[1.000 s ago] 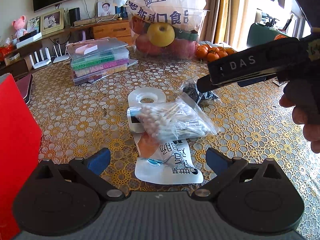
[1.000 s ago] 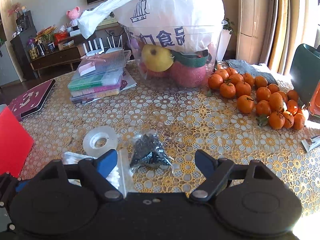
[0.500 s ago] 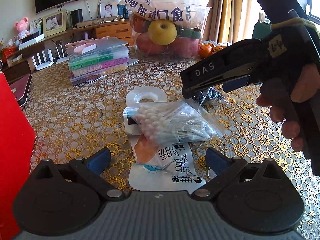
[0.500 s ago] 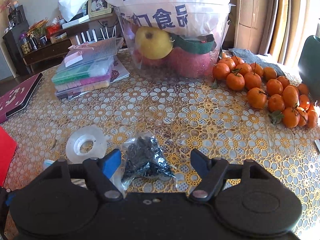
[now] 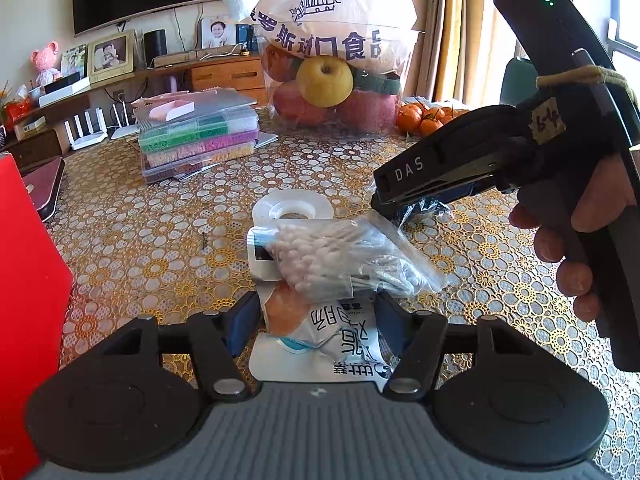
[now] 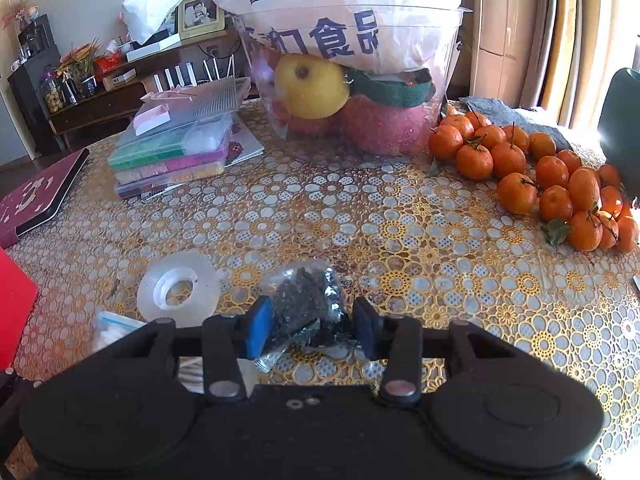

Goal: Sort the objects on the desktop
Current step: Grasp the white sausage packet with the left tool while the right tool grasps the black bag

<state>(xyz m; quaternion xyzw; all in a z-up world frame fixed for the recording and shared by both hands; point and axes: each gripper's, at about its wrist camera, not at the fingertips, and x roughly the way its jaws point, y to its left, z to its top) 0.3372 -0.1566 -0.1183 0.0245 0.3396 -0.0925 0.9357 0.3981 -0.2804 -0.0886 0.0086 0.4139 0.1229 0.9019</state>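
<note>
A white snack pouch (image 5: 340,344) lies on the lace-patterned table with a clear bag of cotton swabs (image 5: 340,256) resting across its far end. My left gripper (image 5: 316,318) is shut on the pouch, its blue pads pressing both sides and creasing it. A roll of clear tape (image 5: 294,208) sits just behind the swabs. To its right lies a small clear bag of dark pieces (image 6: 308,300). My right gripper (image 6: 313,326) is shut on that bag near the table surface. In the left wrist view the right gripper (image 5: 394,204) reaches in from the right, held by a hand (image 5: 568,240).
A red box (image 5: 28,300) stands close at the left. Stacked clear bead boxes (image 5: 200,140) sit at the back left, beside a maroon case (image 6: 36,196). A clear tub of fruit under a white bag (image 5: 332,80) stands at the back. A pile of tangerines (image 6: 552,184) lies at the right.
Both grippers moved forward and down, and their fingers narrowed. The left closed onto the snack pouch and the right closed onto the bag of dark pieces.
</note>
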